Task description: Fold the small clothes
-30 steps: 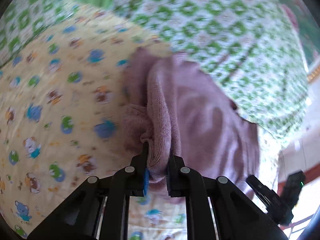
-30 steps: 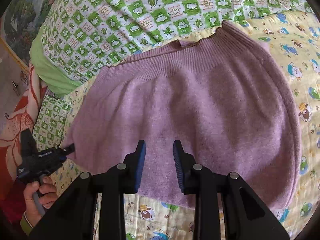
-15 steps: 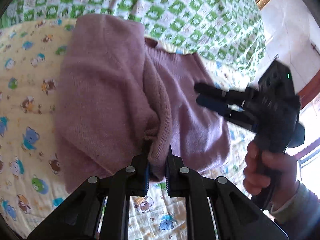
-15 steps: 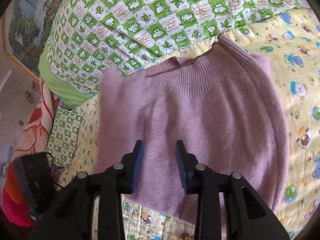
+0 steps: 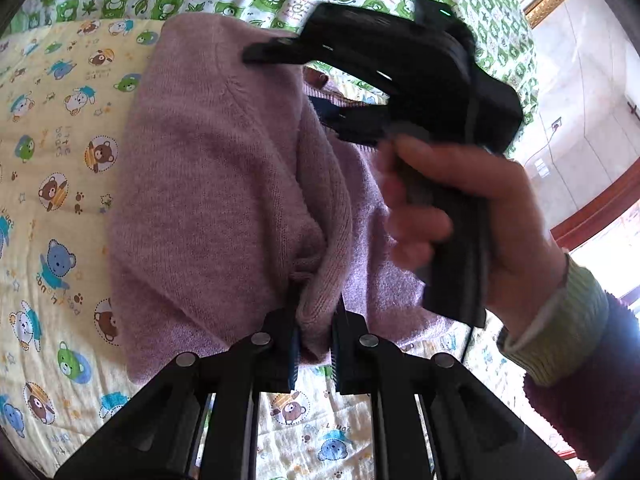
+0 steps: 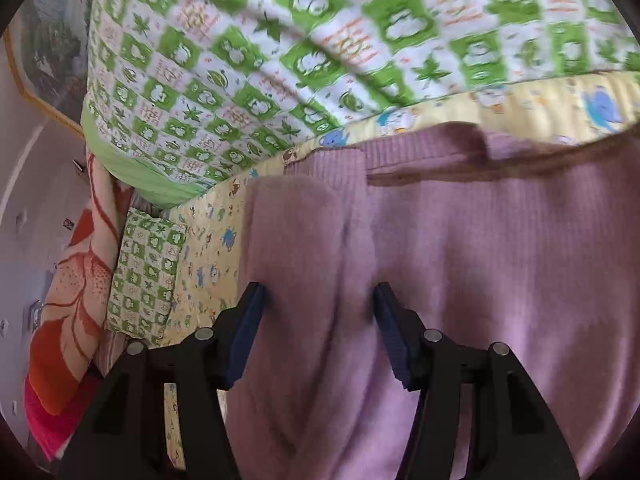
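Note:
A small mauve knitted sweater [image 5: 208, 184] lies on a yellow cartoon-print sheet [image 5: 52, 168]. My left gripper [image 5: 314, 336] is shut on a folded edge of the sweater at its near side, with one side folded over the body. My right gripper [image 5: 320, 84] shows in the left wrist view, hand-held, hovering over the sweater's far part with its jaws apart. In the right wrist view my right gripper [image 6: 320, 312] is open just above the sweater [image 6: 460, 280], near its ribbed band [image 6: 420, 152]. Nothing is between its pads.
A green and white checked quilt [image 6: 280, 60] lies beyond the sweater. A smaller checked pillow [image 6: 144, 272] and a red-orange floral cloth [image 6: 68, 320] lie at the left edge of the bed. A wall and window frame [image 5: 592, 128] are at the right.
My left gripper has carried the sweater's edge across, folding one side over the body. My right gripper has moved forward and low over the sweater and opened wider.

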`<state>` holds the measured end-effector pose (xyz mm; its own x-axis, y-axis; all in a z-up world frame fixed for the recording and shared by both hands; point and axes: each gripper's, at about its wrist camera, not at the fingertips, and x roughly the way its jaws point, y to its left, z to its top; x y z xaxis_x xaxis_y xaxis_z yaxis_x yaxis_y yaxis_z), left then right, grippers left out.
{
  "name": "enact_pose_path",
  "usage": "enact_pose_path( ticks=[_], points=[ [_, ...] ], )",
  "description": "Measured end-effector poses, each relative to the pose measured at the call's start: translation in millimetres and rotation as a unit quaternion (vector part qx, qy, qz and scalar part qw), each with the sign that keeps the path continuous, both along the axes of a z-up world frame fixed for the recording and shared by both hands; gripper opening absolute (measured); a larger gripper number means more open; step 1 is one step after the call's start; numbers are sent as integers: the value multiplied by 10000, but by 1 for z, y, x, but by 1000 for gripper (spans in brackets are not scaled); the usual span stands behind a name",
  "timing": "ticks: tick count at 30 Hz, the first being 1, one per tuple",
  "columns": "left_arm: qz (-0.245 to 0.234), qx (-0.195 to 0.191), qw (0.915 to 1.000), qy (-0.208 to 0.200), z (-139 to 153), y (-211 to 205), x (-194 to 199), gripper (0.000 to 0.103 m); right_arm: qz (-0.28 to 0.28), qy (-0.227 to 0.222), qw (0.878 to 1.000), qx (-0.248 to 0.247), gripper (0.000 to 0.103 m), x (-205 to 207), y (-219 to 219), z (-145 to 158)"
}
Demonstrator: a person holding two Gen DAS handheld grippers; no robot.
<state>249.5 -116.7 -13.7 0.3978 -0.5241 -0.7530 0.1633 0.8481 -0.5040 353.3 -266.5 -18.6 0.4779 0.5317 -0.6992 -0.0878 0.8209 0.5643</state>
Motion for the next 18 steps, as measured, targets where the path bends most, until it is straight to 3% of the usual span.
enact_pose_path(
  ticks=[3,5,6,12,18],
  points=[
    [-39,72,10000,-30,1,-2,2,10,-58,132,9999,-19,51,14,9,-8],
    [-71,63,9999,-61,6,-5,3,10,-102,177,9998,-29,22,16,9,-9],
    [-88,42,9999,-82,9,-7,2,11,-128,179,9998,-2,19,17,7,-8],
    [-536,-152,9978,-355,37,-35,5,11,-202,-376,9991,6,16,-7,-16,36],
    [-1287,-242,9896,-589,49,-99,10,11,-518,-799,9947,-393,16,-41,-69,84]
  ],
)
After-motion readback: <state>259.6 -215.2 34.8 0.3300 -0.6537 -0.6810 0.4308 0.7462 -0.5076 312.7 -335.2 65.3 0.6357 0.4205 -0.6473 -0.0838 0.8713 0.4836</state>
